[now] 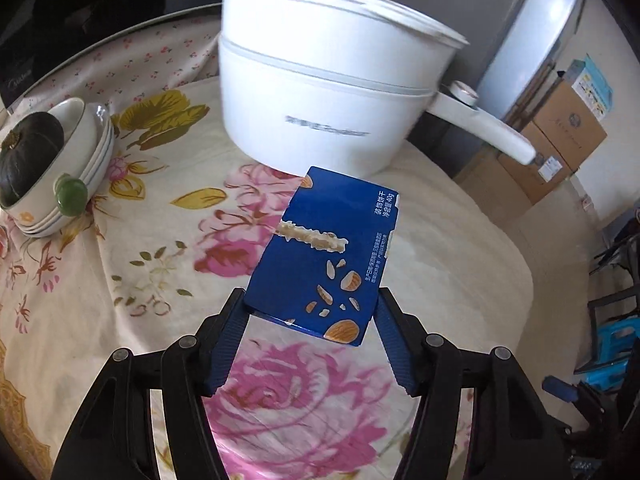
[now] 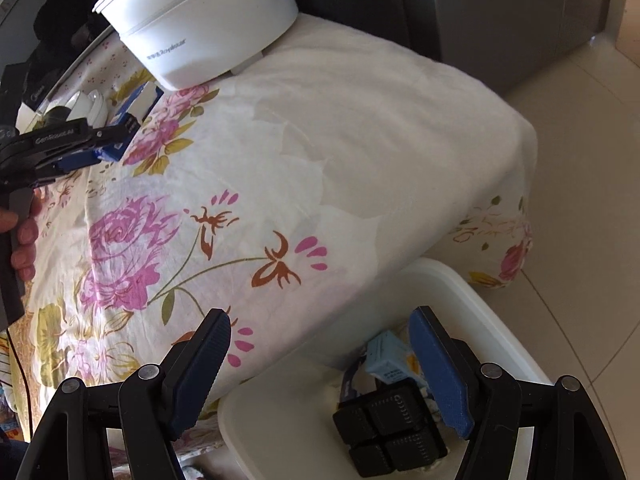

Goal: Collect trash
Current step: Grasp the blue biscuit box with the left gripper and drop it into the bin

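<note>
My left gripper (image 1: 310, 300) is shut on a blue snack box (image 1: 326, 252) printed with almonds and holds it above the floral tablecloth (image 1: 160, 248). The same gripper and box (image 2: 138, 106) show at the far left of the right wrist view. My right gripper (image 2: 320, 320) is open and empty, over the table's edge and above a white trash bin (image 2: 460, 288) on the floor. The bin holds a black plastic tray (image 2: 388, 428) and a light blue carton (image 2: 390, 354).
A large white pot (image 1: 332, 80) with a lid and long handle stands at the back of the table. Stacked bowls (image 1: 76, 160) with a dark squash (image 1: 28, 152) sit at the left. Cardboard boxes (image 1: 560, 136) and a fridge (image 1: 540, 32) stand beyond the table.
</note>
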`<action>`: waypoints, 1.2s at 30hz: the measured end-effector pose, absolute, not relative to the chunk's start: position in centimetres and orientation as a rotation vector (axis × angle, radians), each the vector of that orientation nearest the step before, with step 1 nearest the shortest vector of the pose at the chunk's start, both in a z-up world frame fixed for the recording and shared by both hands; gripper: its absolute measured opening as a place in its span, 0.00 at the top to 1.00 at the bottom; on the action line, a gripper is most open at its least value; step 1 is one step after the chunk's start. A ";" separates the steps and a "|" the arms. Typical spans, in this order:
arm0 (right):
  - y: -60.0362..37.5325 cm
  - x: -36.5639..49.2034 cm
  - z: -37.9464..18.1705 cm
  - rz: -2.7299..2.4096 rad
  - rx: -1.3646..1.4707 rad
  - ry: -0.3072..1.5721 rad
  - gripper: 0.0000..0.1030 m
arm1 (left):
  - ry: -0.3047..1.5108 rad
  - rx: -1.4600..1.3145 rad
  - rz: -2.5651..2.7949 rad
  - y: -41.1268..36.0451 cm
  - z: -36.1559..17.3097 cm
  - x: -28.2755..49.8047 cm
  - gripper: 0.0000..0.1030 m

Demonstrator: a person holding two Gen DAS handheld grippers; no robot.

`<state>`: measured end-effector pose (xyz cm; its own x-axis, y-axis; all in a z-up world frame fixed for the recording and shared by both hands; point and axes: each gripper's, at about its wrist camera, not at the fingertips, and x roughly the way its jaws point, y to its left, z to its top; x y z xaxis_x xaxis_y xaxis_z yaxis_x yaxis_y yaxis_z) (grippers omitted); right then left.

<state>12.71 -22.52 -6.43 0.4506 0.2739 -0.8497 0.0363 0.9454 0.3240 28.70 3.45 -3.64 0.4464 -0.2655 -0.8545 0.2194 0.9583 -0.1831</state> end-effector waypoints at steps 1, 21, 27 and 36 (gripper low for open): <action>-22.9 12.6 -6.3 0.145 0.323 1.094 0.24 | 1.057 -0.042 -0.339 2.2 -3.0 27.3 0.36; -33.4 6.4 -3.8 -0.120 0.562 1.008 0.24 | 1.134 0.157 -0.746 -15.9 -9.4 8.7 0.34; -32.7 4.2 -2.8 -0.082 0.535 0.962 0.24 | 1.084 0.239 -0.675 -17.5 -10.3 7.9 0.21; -31.6 3.6 -4.0 -0.042 0.529 1.000 0.24 | 1.148 0.177 -0.507 -13.8 -8.9 9.0 0.21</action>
<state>3.61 -31.63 -3.99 0.5502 0.2039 -0.8097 0.2712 0.8735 0.4043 9.02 -13.80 -8.86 0.3122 -0.2929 -0.9037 0.4702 0.8742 -0.1209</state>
